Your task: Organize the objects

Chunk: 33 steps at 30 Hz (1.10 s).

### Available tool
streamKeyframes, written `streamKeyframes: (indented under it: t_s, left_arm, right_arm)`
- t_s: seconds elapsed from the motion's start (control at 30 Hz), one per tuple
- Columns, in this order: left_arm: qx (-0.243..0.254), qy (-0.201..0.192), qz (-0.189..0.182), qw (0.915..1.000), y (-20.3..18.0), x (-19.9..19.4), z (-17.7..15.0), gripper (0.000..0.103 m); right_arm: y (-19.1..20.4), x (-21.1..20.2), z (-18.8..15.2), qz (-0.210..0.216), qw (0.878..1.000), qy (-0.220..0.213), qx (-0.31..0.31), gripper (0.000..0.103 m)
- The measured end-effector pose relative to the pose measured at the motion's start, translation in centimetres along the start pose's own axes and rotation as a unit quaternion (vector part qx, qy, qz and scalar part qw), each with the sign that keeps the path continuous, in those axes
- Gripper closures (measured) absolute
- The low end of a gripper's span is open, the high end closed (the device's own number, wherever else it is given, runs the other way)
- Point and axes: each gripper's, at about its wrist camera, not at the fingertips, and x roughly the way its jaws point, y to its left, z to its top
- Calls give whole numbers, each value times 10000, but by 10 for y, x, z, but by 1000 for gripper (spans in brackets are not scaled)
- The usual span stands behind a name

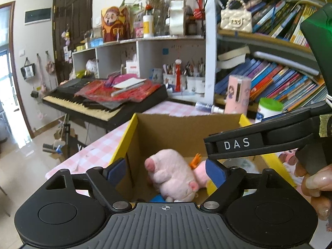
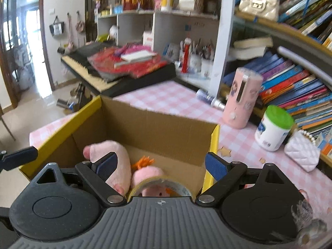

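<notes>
Left tongs, lower centre, jaws spread wide and gripping nothing, poised over the open cardboard box; the pink plush pig lies loose between them on the box floor. Right tongs, also spread and empty, above a tape roll by the near wall. Yellow-edged rims ring the box; checked surface lies open beyond.

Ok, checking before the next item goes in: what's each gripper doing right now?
Left gripper: jaws open, holding nothing, above the plush pig in the cardboard box.
Right gripper: jaws open, holding nothing.
</notes>
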Motion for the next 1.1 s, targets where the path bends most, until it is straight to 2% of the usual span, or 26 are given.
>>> streamKeyframes:
  t_s: [0.27,0.57,0.73,1.1]
  left_arm:
    - [-159,-79,-108,9998,10,-20,1,14]
    - [-209,-12,-144,9997,23,-42,-13,11]
    - [-140,75,-180,9997,28,-56,-24,9]
    - [80,405,-326,9986,34,-84,-53,5]
  right_arm:
    - [5,-34,-8,-546,9971,-443,305,8]
    - [18,-73,-35,-1354,9861,-730,629,4]
    - [31,-90,-56,-1675,9803,-696,781,3]
    - [68,-129,-104,-2098,9732,-489,799,0]
